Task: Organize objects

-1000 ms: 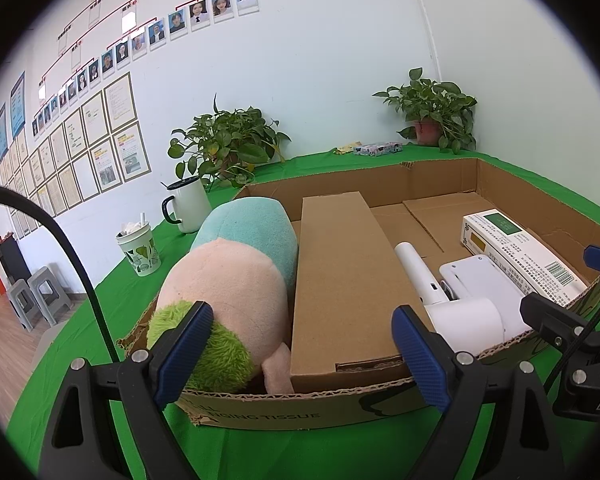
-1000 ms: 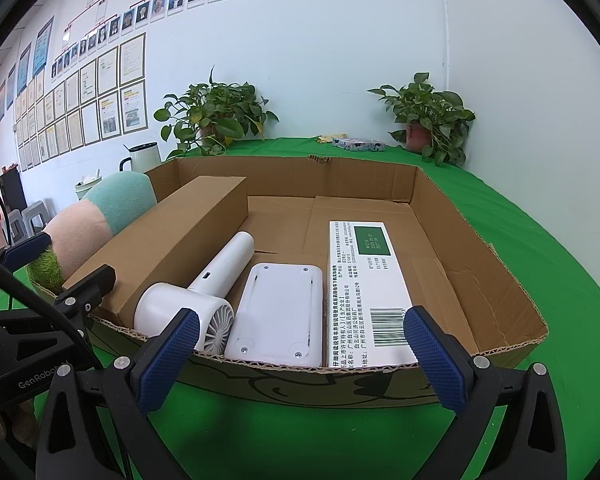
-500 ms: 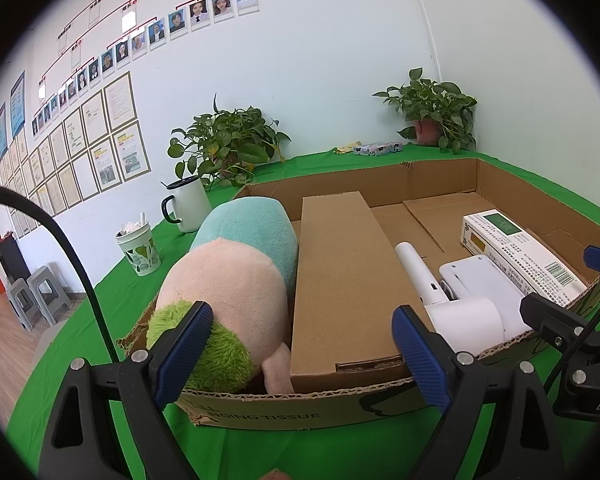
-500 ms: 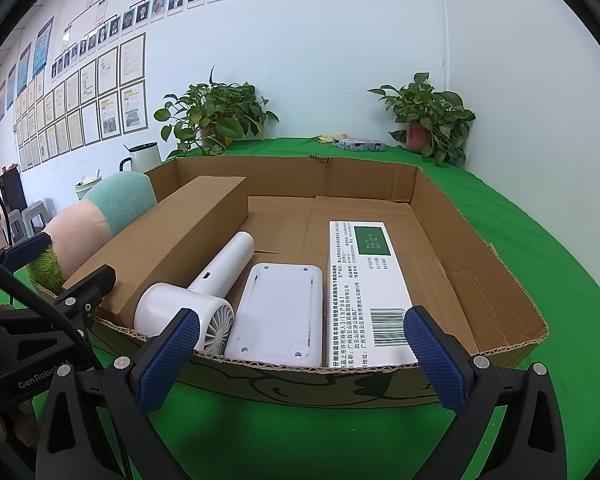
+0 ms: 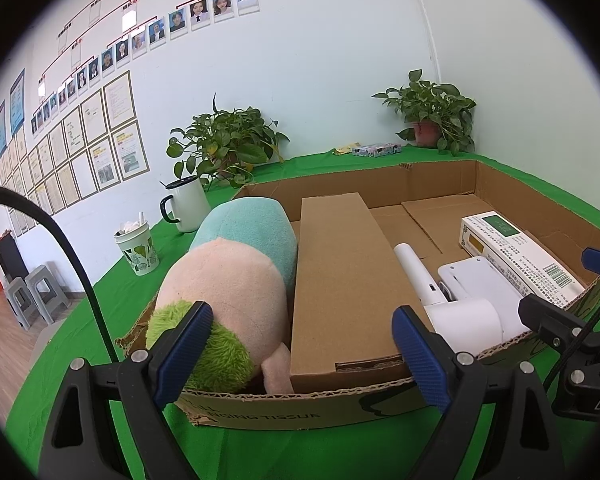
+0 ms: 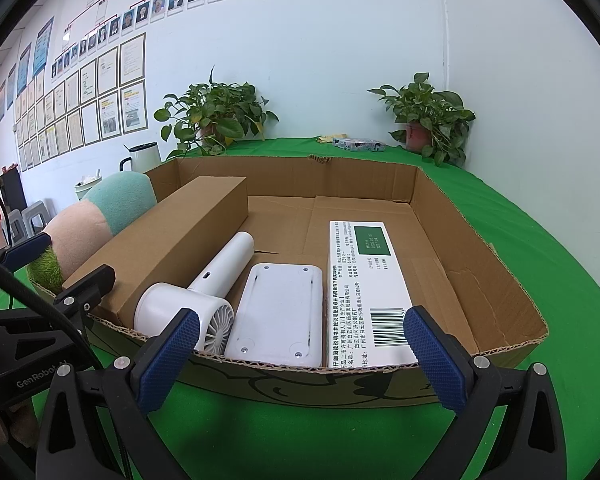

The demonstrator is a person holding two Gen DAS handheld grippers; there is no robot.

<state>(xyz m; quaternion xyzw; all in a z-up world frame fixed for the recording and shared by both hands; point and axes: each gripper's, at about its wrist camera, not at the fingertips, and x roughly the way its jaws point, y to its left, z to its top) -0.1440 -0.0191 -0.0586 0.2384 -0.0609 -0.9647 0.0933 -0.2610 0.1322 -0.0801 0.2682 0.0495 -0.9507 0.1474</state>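
A shallow cardboard tray point(image 5: 284, 408) point(image 6: 480, 216) stands on the green table. In it lie a plush toy point(image 5: 228, 280) point(image 6: 80, 232), a long brown carton point(image 5: 340, 264) point(image 6: 172, 240), a white handheld fan point(image 5: 460, 312) point(image 6: 196, 304), a flat white device point(image 6: 278, 312) point(image 5: 472, 276) and a white medicine box point(image 6: 364, 280) point(image 5: 520, 252). My left gripper point(image 5: 304, 348) is open and empty just before the tray's front wall. My right gripper point(image 6: 300, 356) is open and empty at the front wall too.
Left of the tray stand a white mug point(image 5: 188, 208) and a paper cup point(image 5: 138, 248). Two potted plants point(image 5: 228, 144) point(image 5: 432, 120) and a small patterned box point(image 5: 376, 149) sit at the table's back. White walls close off the back and right.
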